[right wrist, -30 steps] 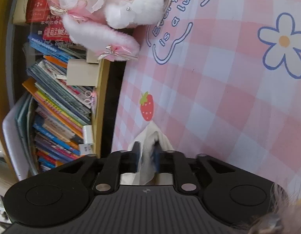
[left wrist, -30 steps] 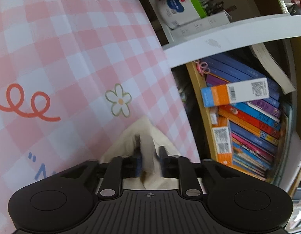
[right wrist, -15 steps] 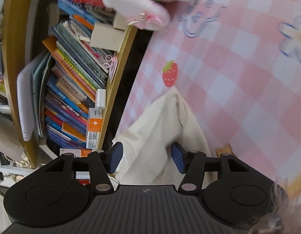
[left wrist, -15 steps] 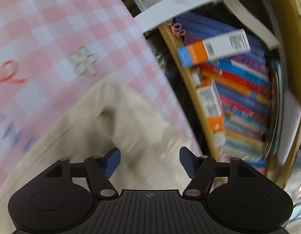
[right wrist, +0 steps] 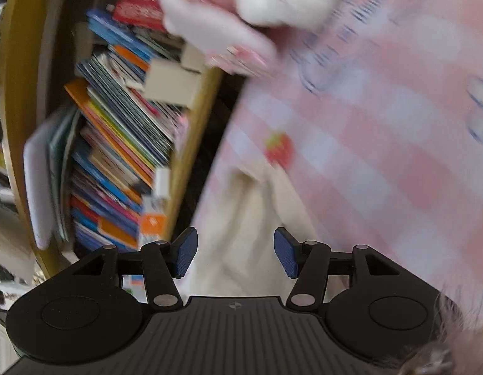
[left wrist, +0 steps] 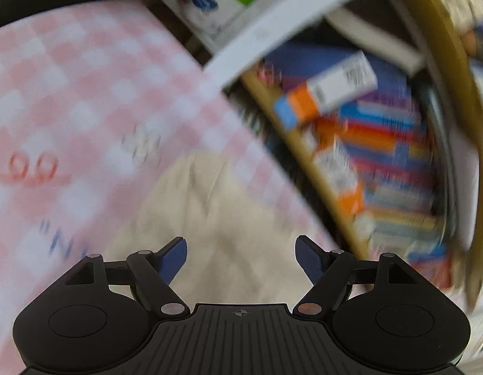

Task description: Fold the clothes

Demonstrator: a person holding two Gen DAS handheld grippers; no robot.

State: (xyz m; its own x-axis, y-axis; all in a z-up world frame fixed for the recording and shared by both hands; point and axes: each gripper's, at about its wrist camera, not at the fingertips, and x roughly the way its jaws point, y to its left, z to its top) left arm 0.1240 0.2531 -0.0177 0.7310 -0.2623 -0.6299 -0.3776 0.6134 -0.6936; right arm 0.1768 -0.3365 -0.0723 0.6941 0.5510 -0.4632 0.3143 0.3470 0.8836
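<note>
A cream garment [left wrist: 216, 215] lies on the pink checked tablecloth [left wrist: 69, 100], its corner pointing away from me in the left wrist view. My left gripper [left wrist: 241, 257] hangs open just above the cloth, with nothing between its blue pads. In the right wrist view another end of the cream garment [right wrist: 257, 218] rests near the edge of the tablecloth [right wrist: 382, 156], by a printed strawberry. My right gripper [right wrist: 236, 251] is open over it and holds nothing. Both views are blurred by motion.
A bookshelf packed with colourful books [left wrist: 382, 162] stands right beside the table edge, with a white shelf board [left wrist: 304, 15] above. The same kind of book stacks [right wrist: 116, 143] fill the left of the right wrist view. A white and pink plush toy [right wrist: 241, 9] sits on the table's far end.
Both grippers were shut on corners of the cream garment one second ago. They have opened, let the cloth drop onto the table, and pulled back from it.
</note>
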